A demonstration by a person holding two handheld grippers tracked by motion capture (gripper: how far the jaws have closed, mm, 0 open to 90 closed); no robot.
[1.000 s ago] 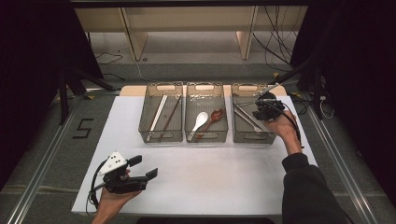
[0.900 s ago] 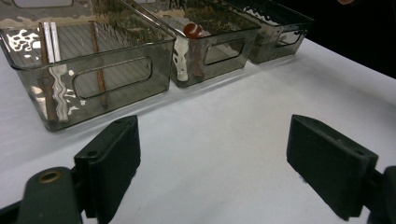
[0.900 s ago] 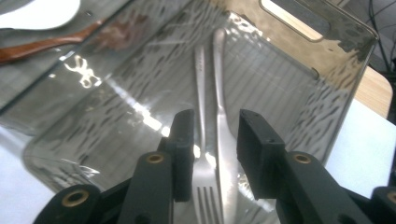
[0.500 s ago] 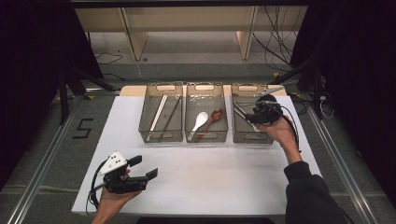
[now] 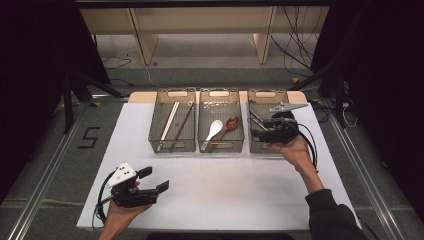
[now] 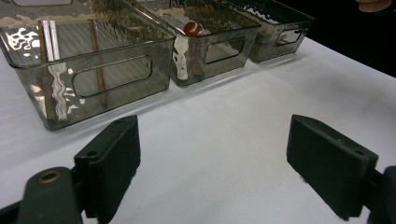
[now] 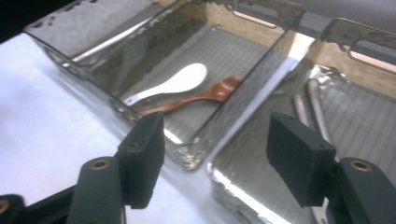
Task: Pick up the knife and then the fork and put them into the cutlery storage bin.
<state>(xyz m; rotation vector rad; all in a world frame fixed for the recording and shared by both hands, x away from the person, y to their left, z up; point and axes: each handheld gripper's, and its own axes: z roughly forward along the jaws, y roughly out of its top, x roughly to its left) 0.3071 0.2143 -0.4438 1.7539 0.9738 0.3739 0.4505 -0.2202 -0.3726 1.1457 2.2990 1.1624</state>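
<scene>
Your left gripper (image 5: 154, 179) rests near you with its jaws apart and empty, well away from the bins. Your right gripper (image 5: 254, 132), jaws just opened with nothing between them, hovers over the right bin (image 5: 266, 93). The metal utensils (image 7: 314, 105) lie just ahead of its right jaw, lengthwise away from it.

The right gripper (image 5: 256, 131) now sits nearer the person than a second ago: it draws back from the far part of the right bin (image 5: 263, 95) toward that bin's near end, and the hand (image 5: 295, 149) holding it comes back with it. Its jaws have just been opening and now stand wide apart with nothing between them. In the right gripper view they frame the wall shared by the right bin and the middle bin (image 7: 196, 154).
</scene>
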